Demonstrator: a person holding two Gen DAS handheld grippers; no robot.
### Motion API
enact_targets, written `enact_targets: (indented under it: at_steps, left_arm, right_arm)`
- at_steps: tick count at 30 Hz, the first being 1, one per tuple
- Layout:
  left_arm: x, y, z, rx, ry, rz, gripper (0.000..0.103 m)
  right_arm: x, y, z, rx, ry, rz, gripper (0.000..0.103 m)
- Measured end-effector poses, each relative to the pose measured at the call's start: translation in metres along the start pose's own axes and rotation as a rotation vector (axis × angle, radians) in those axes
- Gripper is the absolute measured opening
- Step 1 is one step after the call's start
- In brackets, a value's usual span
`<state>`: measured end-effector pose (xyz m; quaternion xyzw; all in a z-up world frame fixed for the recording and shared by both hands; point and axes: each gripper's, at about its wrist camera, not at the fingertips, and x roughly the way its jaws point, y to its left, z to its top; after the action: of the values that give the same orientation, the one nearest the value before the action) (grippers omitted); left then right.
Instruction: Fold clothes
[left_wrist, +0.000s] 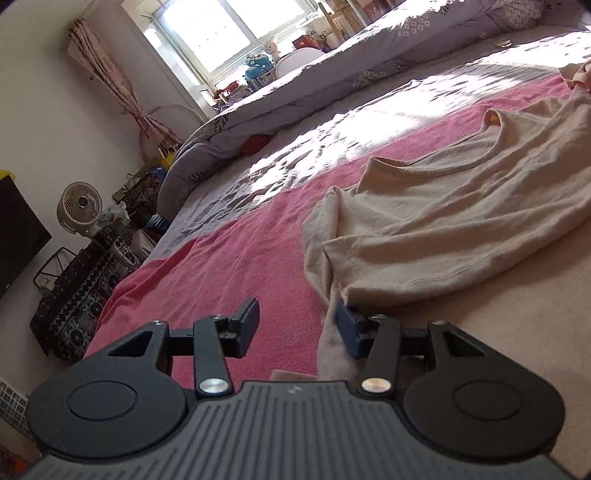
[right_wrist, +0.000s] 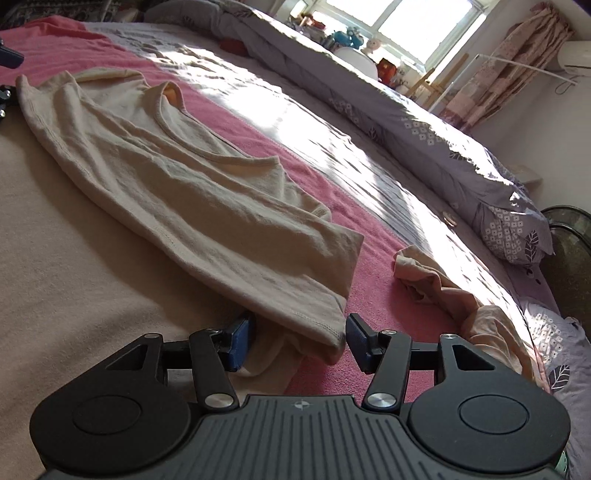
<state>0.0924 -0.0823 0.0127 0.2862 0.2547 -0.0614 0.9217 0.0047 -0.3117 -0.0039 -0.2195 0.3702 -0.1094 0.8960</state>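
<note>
Left wrist view: the left tongs (left_wrist: 297, 326) are standing released, jaws apart, low over the pink blanket (left_wrist: 236, 236) on the bed. The cream T-shirt (left_wrist: 461, 214) is lying crumpled ahead and to the right; one drooping corner of it is hanging against the inner face of the right-hand finger, while the other finger is standing clear of the cloth. The neckline is facing away from the tongs, toward the sunlit grey sheet (left_wrist: 295, 162).

Right wrist view: the right tongs (right_wrist: 299, 339) are likewise standing released. The stitched hem corner of the T-shirt (right_wrist: 207, 192) is lying in the gap between the fingers, nearer the right-hand one; whether it is touching either pad cannot be told. The shirt is stretching away up and left across the blanket (right_wrist: 325, 199). A second, peach-coloured garment (right_wrist: 443, 291) is lying bunched to the right, apart from the shirt. A folded grey quilt (right_wrist: 406, 110) is running along the far side of the bed.

No readable writing or brand is showing; only a small emblem is marking each tool body.
</note>
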Motion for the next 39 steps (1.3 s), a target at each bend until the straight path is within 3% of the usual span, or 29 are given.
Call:
enact_targets:
  at_steps: [4, 9, 11, 13, 15, 17, 19, 23, 25, 27, 28, 31, 35, 39]
  left_arm:
    - [-0.02, 0.057, -0.022, -0.237, 0.02, -0.065, 0.056]
    - [-0.027, 0.109, -0.065, -0.47, 0.105, -0.172, 0.057]
    - [-0.022, 0.118, -0.075, -0.562, 0.142, -0.254, 0.056]
    - [-0.011, 0.131, -0.088, -0.75, 0.168, -0.388, 0.056]
    - [0.002, 0.141, -0.097, -0.93, 0.172, -0.467, 0.057]
    - [0.017, 0.15, -0.102, -1.074, 0.179, -0.508, 0.058]
    - [0.031, 0.154, -0.101, -1.143, 0.196, -0.529, 0.058]
    - [0.045, 0.152, -0.083, -1.073, 0.23, -0.53, 0.052]
    - [0.046, 0.143, -0.077, -1.017, 0.253, -0.553, 0.034]
    - [0.044, 0.136, -0.074, -0.971, 0.257, -0.556, 0.032]
    - [0.042, 0.133, -0.075, -0.953, 0.248, -0.547, 0.025]
    - [0.041, 0.136, -0.082, -1.014, 0.257, -0.554, 0.008]
    - [0.037, 0.143, -0.086, -1.072, 0.234, -0.542, 0.005]
    - [0.022, 0.166, -0.076, -1.127, 0.129, -0.516, 0.002]
  right_arm:
    - [-0.025, -0.003, -0.011, 0.025, -0.034, 0.06, 0.064]
    - [-0.054, 0.013, -0.015, 0.041, -0.058, 0.12, 0.07]
    - [-0.063, 0.022, -0.015, 0.049, -0.065, 0.146, 0.071]
    - [-0.072, 0.031, -0.013, 0.069, -0.071, 0.17, 0.071]
    - [-0.078, 0.04, -0.013, 0.091, -0.074, 0.18, 0.072]
    - [-0.081, 0.049, -0.016, 0.113, -0.079, 0.166, 0.072]
    - [-0.082, 0.053, -0.02, 0.148, -0.091, 0.146, 0.073]
    - [-0.08, 0.049, -0.032, 0.254, -0.116, 0.139, 0.076]
    - [-0.078, 0.047, -0.039, 0.291, -0.131, 0.132, 0.081]
    - [-0.076, 0.044, -0.04, 0.308, -0.133, 0.134, 0.083]
    - [-0.075, 0.043, -0.041, 0.317, -0.131, 0.136, 0.085]
    - [-0.073, 0.039, -0.042, 0.35, -0.124, 0.149, 0.088]
    - [-0.071, 0.036, -0.044, 0.375, -0.116, 0.161, 0.09]
    - [-0.071, 0.037, -0.044, 0.375, -0.117, 0.159, 0.09]
